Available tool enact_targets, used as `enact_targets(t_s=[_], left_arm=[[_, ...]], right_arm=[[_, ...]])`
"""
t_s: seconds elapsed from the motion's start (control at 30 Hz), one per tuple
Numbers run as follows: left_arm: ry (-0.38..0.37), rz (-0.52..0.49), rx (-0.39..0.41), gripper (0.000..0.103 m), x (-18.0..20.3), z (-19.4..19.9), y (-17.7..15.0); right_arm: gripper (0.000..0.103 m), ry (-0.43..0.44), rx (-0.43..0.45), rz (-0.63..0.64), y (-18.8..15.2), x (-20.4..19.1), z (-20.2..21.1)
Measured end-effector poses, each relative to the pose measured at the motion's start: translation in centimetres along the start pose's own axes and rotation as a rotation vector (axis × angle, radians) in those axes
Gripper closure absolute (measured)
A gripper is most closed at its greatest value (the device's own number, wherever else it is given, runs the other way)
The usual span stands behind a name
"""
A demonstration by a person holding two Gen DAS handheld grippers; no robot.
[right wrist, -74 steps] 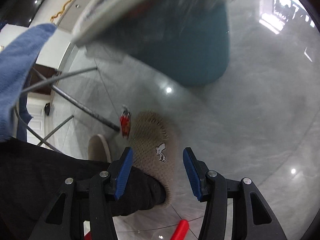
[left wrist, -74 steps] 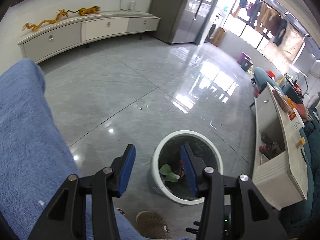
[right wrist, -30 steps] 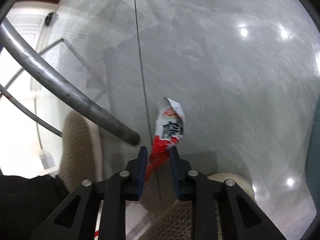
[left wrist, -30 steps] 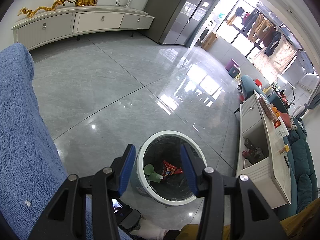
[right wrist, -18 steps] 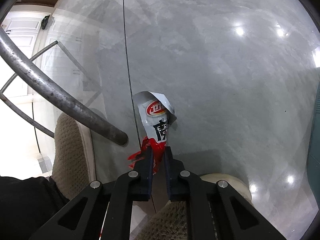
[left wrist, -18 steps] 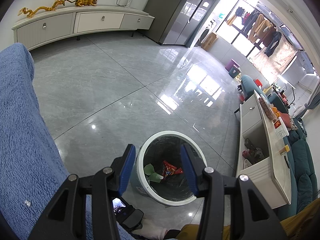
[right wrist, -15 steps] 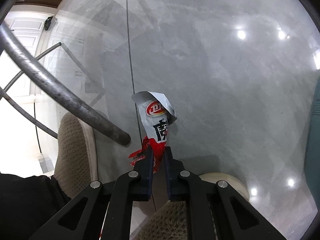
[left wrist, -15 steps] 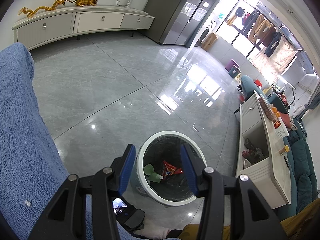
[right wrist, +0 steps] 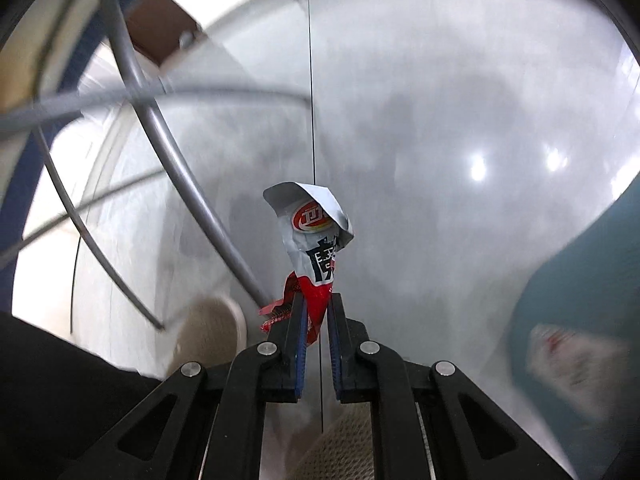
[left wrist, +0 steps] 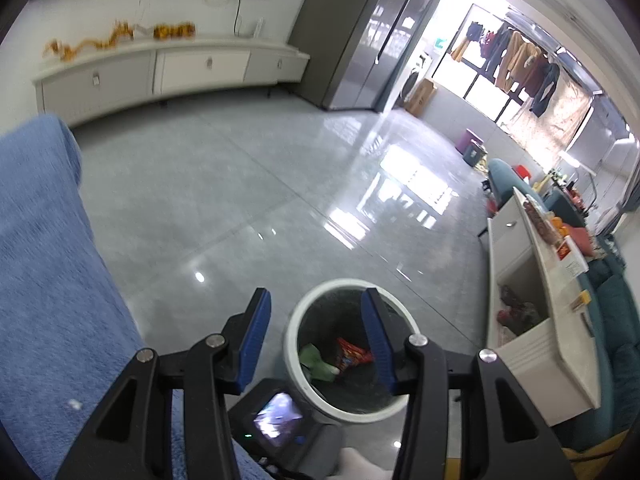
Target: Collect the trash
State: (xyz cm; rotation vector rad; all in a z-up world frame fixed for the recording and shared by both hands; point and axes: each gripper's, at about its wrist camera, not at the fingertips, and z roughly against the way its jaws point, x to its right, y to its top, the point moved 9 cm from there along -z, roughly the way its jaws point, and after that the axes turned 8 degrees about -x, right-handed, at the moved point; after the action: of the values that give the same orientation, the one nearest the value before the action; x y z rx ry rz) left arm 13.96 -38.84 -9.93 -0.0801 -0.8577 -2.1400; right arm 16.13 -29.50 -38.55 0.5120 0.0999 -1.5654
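Observation:
My right gripper (right wrist: 317,304) is shut on a red and silver snack wrapper (right wrist: 314,252), held up off the grey floor; the wrapper sticks out beyond the fingertips. In the left wrist view my left gripper (left wrist: 316,320) is open and empty above a white trash bin (left wrist: 296,356) with a dark liner. Inside the bin lie a red wrapper (left wrist: 352,358) and a green piece of trash (left wrist: 314,364). The other gripper's handle with its small screen (left wrist: 278,420) shows just below the bin.
A blue towel-covered seat (left wrist: 48,280) fills the left. A white low cabinet (left wrist: 532,320) and a teal sofa (left wrist: 616,320) stand right of the bin. In the right wrist view, grey metal chair legs (right wrist: 168,152) stand left of the wrapper, slippers (right wrist: 212,332) are below, and something teal (right wrist: 580,280) is at right.
My right gripper has lifted the wrapper away from the floor and swung; the view is blurred with motion. The left gripper has tilted up slightly, still open over the bin.

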Motion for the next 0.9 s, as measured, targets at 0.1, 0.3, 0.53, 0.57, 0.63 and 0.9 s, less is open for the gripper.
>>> enact_targets(t_s=[0.1, 0.3, 0.53, 0.57, 0.63, 0.9], left_arm=[[0.01, -0.022, 0.039, 0.058, 0.8, 1.6, 0.2], [0.022, -0.007, 0.099, 0.058, 1.4, 4.6, 0.8], [0.04, -0.018, 0.145, 0.058, 2.6, 7.9, 0.9], [0.037, -0.014, 0.144, 0.058, 2.8, 8.2, 0.8], [0.025, -0.009, 0.146, 0.058, 3.3, 9.1, 0.6], [0.055, 0.008, 0.2, 0.042, 3.3, 14.7, -1.2]], right_arm=[[0.093, -0.051, 0.086, -0.005, 2.1, 0.9, 3.7], [0.093, -0.136, 0.288, -0.103, 3.9, 4.9, 14.0], [0.091, -0.353, 0.389, -0.263, 0.0, 10.1, 23.6], [0.09, -0.375, 0.388, -0.291, -1.0, 10.5, 23.9], [0.071, -0.405, 0.377, -0.357, -2.5, 12.1, 24.8], [0.042, -0.437, 0.423, -0.423, -4.6, 11.8, 29.4]])
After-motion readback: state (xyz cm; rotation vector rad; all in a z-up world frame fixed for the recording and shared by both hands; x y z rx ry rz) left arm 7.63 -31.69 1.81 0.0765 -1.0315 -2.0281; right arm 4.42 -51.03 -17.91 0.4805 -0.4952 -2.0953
